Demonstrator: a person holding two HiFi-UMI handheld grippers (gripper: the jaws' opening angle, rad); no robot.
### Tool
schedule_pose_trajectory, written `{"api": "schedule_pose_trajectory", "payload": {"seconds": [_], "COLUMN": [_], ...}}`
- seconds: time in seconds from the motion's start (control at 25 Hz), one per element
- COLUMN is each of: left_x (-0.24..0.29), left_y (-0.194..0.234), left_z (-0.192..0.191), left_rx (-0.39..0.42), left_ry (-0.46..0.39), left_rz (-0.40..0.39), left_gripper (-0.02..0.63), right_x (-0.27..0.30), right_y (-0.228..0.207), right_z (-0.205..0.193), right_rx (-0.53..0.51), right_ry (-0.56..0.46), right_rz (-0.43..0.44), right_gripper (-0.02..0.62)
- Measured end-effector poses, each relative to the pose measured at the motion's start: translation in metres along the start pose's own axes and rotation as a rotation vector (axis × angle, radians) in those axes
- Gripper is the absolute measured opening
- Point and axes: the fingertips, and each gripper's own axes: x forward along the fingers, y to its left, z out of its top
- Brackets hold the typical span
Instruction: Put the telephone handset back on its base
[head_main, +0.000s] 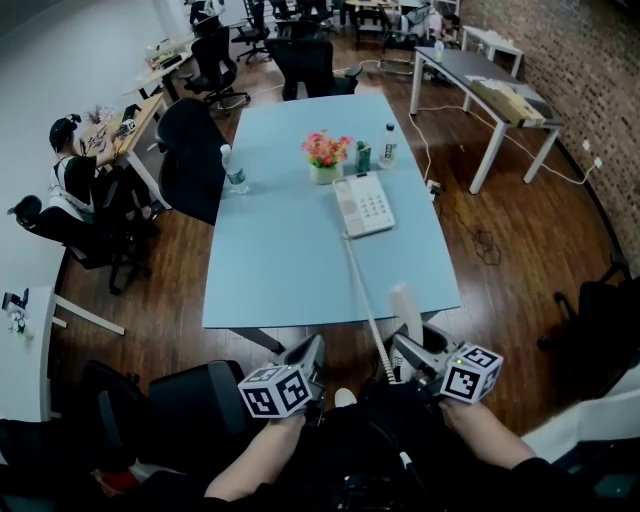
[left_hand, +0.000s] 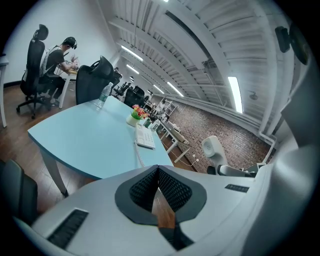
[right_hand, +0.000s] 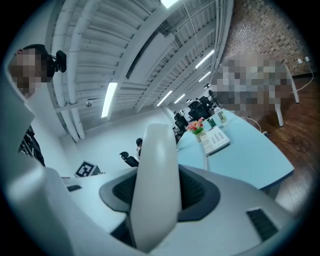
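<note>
The white telephone base (head_main: 364, 204) lies on the light blue table (head_main: 290, 260), near its right middle, with its keypad up. Its coiled cord (head_main: 366, 310) runs from the base toward me. My right gripper (head_main: 408, 350) is shut on the white handset (head_main: 406, 312), which stands upright between the jaws below the table's near edge. In the right gripper view the handset (right_hand: 155, 185) fills the jaws and the base (right_hand: 215, 141) lies far ahead. My left gripper (head_main: 312, 352) is held beside it, jaws shut on nothing (left_hand: 159, 192).
A flower pot (head_main: 326, 158), a small green can (head_main: 363, 156) and a bottle (head_main: 388, 146) stand behind the base. Another bottle (head_main: 233, 170) stands at the table's left edge. Black office chairs (head_main: 190, 160) ring the table. A person (head_main: 72, 180) sits at a desk on the left.
</note>
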Motion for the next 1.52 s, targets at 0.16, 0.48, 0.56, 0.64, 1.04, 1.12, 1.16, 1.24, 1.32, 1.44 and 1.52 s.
{"api": "schedule_pose_trajectory", "payload": {"seconds": [0.16, 0.48, 0.56, 0.64, 1.04, 1.12, 1.16, 1.24, 1.32, 1.44, 1.52], "left_x": [-0.004, -0.008, -0.008, -0.008, 0.008, 0.01, 0.01, 0.013, 0.017, 0.026, 0.033], "left_y": [0.003, 0.01, 0.01, 0.012, 0.013, 0.016, 0.017, 0.021, 0.025, 0.027, 0.025], "left_z": [0.001, 0.008, 0.008, 0.007, 0.014, 0.018, 0.02, 0.025, 0.033, 0.046, 0.054], "left_rx": [-0.007, -0.01, -0.01, -0.013, -0.02, -0.025, -0.027, -0.029, -0.033, -0.037, -0.032], "left_ry": [-0.008, -0.023, -0.019, -0.014, 0.001, 0.0, -0.001, -0.006, -0.015, -0.035, -0.046], "left_rz": [0.008, 0.017, 0.01, 0.011, 0.017, 0.023, 0.028, 0.04, 0.054, 0.068, 0.071], "left_gripper": [0.0, 0.0, 0.0, 0.0, 0.0, 0.0, 0.0, 0.0, 0.0, 0.0, 0.0], "right_x": [0.004, 0.012, 0.013, 0.015, 0.024, 0.031, 0.034, 0.043, 0.053, 0.065, 0.071], "right_y": [0.007, 0.01, 0.012, 0.01, -0.007, -0.009, -0.009, -0.008, -0.009, -0.023, -0.031], "right_z": [0.007, 0.007, 0.012, 0.01, 0.016, 0.019, 0.021, 0.031, 0.042, 0.045, 0.054], "right_rx": [-0.033, -0.037, -0.049, -0.039, -0.007, -0.008, -0.01, -0.027, -0.047, -0.023, -0.028], "right_ry": [0.008, 0.014, 0.014, 0.014, 0.028, 0.039, 0.044, 0.048, 0.051, 0.06, 0.06], "right_rz": [-0.008, -0.004, -0.013, -0.008, 0.004, 0.01, 0.015, 0.023, 0.031, 0.062, 0.071], "right_gripper": [0.227, 0.227, 0.227, 0.227, 0.227, 0.227, 0.227, 0.227, 0.227, 0.227, 0.227]}}
